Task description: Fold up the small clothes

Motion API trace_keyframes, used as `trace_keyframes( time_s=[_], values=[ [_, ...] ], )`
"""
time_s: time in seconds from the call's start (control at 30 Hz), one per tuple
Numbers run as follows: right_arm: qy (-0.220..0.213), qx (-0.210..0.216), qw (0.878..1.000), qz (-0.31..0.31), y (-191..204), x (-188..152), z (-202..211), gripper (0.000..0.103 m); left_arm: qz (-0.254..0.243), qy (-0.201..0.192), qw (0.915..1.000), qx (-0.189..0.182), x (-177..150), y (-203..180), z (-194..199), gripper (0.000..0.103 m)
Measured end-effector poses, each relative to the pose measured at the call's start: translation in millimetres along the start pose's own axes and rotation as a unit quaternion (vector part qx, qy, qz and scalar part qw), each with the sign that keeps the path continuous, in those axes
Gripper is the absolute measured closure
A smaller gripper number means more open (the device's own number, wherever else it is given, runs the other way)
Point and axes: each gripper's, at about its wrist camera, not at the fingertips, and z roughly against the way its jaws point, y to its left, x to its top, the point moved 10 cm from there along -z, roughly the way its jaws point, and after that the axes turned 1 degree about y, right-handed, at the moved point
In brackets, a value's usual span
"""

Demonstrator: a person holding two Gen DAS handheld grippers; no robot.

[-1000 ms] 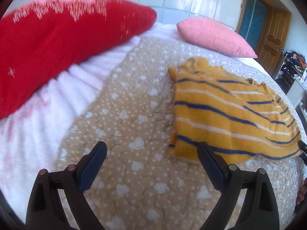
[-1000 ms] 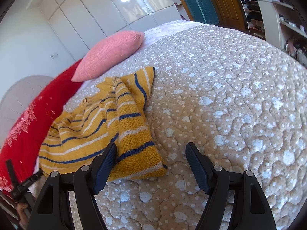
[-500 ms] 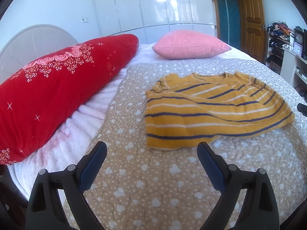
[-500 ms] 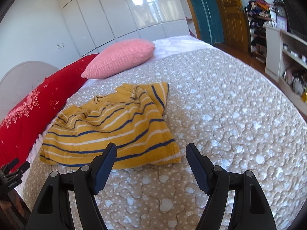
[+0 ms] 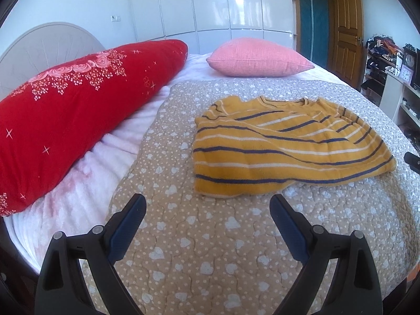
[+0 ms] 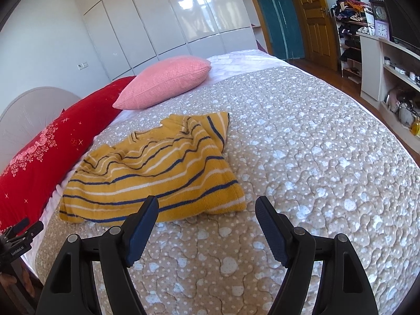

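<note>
A small yellow knit sweater (image 5: 283, 152) with navy and white stripes lies folded on the beige quilted bedspread (image 5: 210, 249); it also shows in the right wrist view (image 6: 157, 178). My left gripper (image 5: 208, 204) is open and empty, held above the quilt just short of the sweater's near edge. My right gripper (image 6: 207, 204) is open and empty, above the quilt at the sweater's near right corner. The left gripper's body shows at the left edge of the right wrist view (image 6: 18, 239).
A long red embroidered pillow (image 5: 73, 110) lies along the bed's left side. A pink pillow (image 5: 257, 57) sits at the head. White wardrobes (image 6: 168, 26), a wooden door (image 5: 346, 26) and cluttered shelves (image 6: 393, 65) stand beyond the bed.
Both grippers have pulled back and risen away from the sweater, so more of the room shows. The sweater lies still, and both grippers stay open.
</note>
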Motion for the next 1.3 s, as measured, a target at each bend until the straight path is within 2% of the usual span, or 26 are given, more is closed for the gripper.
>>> trace_keyframes(
  time_s=[0.3,0.37,0.43,0.47,0.53,0.6,0.63,0.73,0.83,0.97,1.0,1.03,1.07,1.1,1.13,1.17,1.2,1.27,1.3],
  values=[
    [0.023,0.011,1.000,0.004,10,-15,-16,0.023,0.004,0.014,0.9999,-0.005,-2,-5,-12,0.008],
    [0.027,0.018,0.999,0.004,15,-18,-19,0.023,0.010,0.022,0.9995,-0.020,-4,-8,-17,0.008],
    [0.034,0.032,0.999,0.004,22,-21,-22,0.023,0.036,0.037,0.9962,-0.070,-6,-13,-25,0.008],
    [0.038,0.044,0.998,0.001,26,-22,-24,0.023,0.065,0.048,0.9899,-0.117,-7,-18,-32,0.008],
    [0.052,0.075,0.996,-0.009,36,-26,-33,0.023,0.103,0.064,0.9769,-0.176,-7,-24,-42,0.009],
    [0.068,0.101,0.992,-0.023,45,-27,-46,0.023,0.149,0.088,0.9542,-0.244,-5,-33,-60,0.009],
    [0.072,0.109,0.991,-0.030,47,-27,-53,0.023,0.161,0.097,0.9458,-0.265,-3,-37,-69,0.008],
    [0.083,0.121,0.988,-0.047,54,-22,-80,0.022,0.177,0.110,0.9351,-0.287,3,-47,-92,0.008],
    [0.080,0.132,0.985,-0.079,56,-6,-105,0.020,0.199,0.098,0.9256,-0.307,20,-48,-103,0.002],
    [0.071,0.135,0.979,-0.134,51,18,-133,0.018,0.273,0.104,0.9007,-0.322,40,-39,-129,0.000],
    [0.069,0.131,0.978,-0.147,49,23,-141,0.020,0.292,0.106,0.8947,-0.321,42,-36,-134,0.000],
    [0.068,0.124,0.978,-0.155,45,26,-144,0.030,0.305,0.108,0.8905,-0.320,43,-35,-137,0.000],
    [0.071,0.110,0.978,-0.164,40,27,-150,0.041,0.324,0.112,0.8857,-0.313,44,-32,-138,0.008],
    [0.077,0.106,0.976,-0.171,36,28,-153,0.068,0.326,0.113,0.8909,-0.295,44,-28,-137,0.020],
    [0.086,0.123,0.971,-0.187,34,28,-156,0.077,0.320,0.115,0.8989,-0.277,43,-25,-136,0.056],
    [0.089,0.135,0.966,-0.201,32,28,-155,0.079,0.301,0.119,0.9117,-0.253,41,-20,-134,0.075],
    [0.092,0.145,0.963,-0.207,32,27,-152,0.082,0.294,0.121,0.9143,-0.251,39,-18,-130,0.077],
    [0.092,0.158,0.962,-0.202,35,25,-140,0.085,0.300,0.121,0.9127,-0.250,34,-11,-122,0.087],
    [0.094,0.160,0.962,-0.198,36,23,-135,0.086,0.299,0.119,0.9148,-0.245,30,-8,-114,0.088]
  ],
)
